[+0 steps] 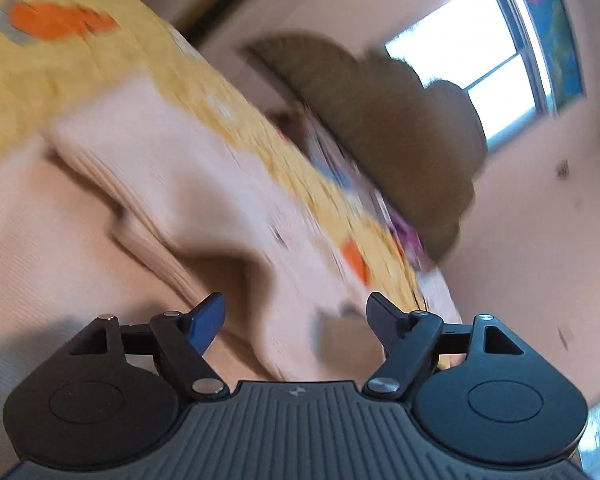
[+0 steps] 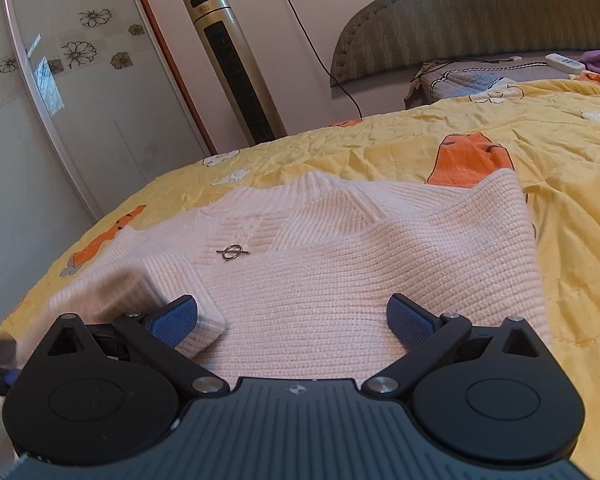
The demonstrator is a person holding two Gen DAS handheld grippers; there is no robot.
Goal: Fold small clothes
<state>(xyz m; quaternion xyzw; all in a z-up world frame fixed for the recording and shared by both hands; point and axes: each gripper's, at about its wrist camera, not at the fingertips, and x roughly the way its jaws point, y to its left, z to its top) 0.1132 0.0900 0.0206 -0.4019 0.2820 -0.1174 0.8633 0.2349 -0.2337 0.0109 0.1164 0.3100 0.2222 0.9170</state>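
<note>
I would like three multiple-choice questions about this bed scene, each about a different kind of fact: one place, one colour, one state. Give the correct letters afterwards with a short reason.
1. Where does the small metal pin lie?
A. on the knit sweater
B. on the yellow bedspread
C. on the floor

2. What colour are the pads of the right gripper?
A. red
B. blue
C. green

3. How does the right gripper stand?
A. shut on a sleeve
B. shut on nothing
C. open

Answers:
1 A: the pin rests on the pale knit sweater, near its ribbed part.
2 B: the pads of the right gripper are blue.
3 C: the jaws stand wide apart over the sweater, pressing nothing.
</note>
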